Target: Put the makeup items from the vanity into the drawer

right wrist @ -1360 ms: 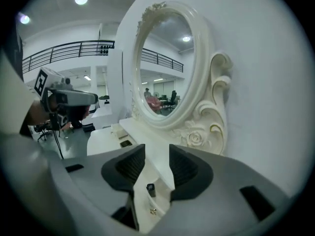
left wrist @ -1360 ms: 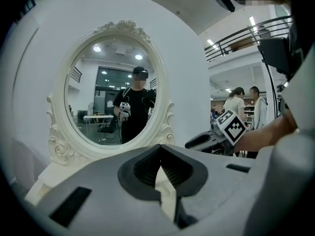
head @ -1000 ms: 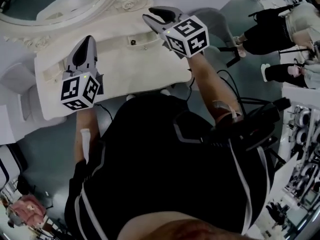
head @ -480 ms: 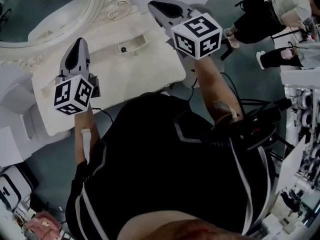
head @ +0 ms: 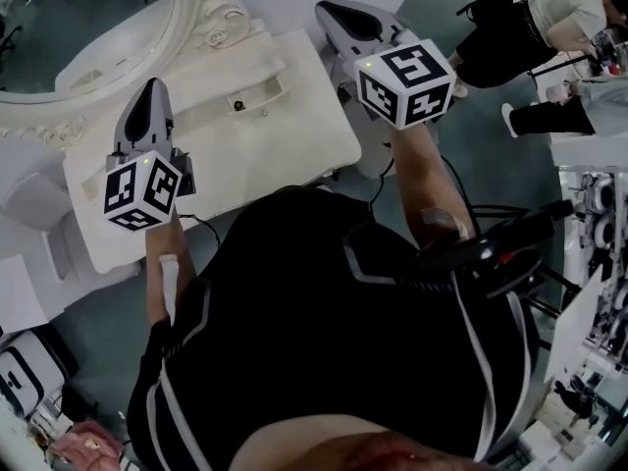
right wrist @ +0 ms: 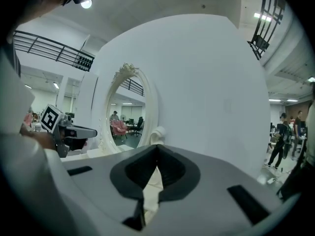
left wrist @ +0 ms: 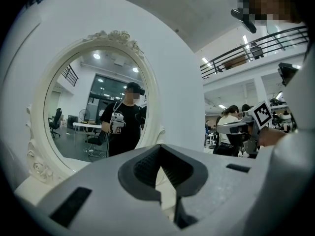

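The white vanity [head: 294,135] shows no makeup items on its top in any view. A small drawer with a dark knob [head: 237,103] sits below the oval carved mirror [head: 88,37] and looks closed. My left gripper [head: 152,91] hovers over the vanity's left part, shut and empty. My right gripper [head: 329,10] hangs at the vanity's far right corner, jaws together with nothing between them. In the left gripper view the shut left gripper [left wrist: 158,151] faces the mirror [left wrist: 93,107]. In the right gripper view the shut right gripper [right wrist: 156,154] points at the white backboard beside the mirror [right wrist: 129,112].
The person in black stands close to the vanity's front edge [head: 245,199]. Other people [head: 530,27] sit to the right beyond the vanity. A white box [head: 20,199] stands on the floor at the left. Cables trail under the vanity's right corner.
The right gripper's jaws have closed, empty, and it has moved right toward the vanity's corner. The left gripper has shifted slightly up and left.
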`<state>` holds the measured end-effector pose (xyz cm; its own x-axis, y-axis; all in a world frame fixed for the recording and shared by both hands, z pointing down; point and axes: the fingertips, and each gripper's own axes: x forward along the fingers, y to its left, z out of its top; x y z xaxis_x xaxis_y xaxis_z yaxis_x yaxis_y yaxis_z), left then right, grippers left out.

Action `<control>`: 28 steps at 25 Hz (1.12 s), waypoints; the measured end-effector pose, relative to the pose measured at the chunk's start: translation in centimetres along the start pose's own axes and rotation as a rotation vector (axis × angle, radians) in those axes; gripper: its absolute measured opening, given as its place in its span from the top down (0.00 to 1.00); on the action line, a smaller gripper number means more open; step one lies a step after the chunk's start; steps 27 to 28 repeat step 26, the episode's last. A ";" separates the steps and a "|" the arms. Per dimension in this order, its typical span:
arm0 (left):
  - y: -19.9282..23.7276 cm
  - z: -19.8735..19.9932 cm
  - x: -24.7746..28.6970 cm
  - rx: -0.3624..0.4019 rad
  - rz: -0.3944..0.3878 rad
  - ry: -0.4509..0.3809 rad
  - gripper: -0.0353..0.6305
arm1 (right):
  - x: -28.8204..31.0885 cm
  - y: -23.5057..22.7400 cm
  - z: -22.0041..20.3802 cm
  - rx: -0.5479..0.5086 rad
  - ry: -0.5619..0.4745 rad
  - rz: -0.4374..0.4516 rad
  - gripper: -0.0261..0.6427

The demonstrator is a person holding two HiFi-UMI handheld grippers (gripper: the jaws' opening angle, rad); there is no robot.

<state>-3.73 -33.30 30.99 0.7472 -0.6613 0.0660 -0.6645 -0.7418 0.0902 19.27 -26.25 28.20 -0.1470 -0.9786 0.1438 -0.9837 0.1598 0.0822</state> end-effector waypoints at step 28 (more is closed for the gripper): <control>0.1 -0.3 0.5 0.029 0.045 0.010 0.94 | 0.3 -1.9 0.1 0.012 -0.009 -0.030 0.95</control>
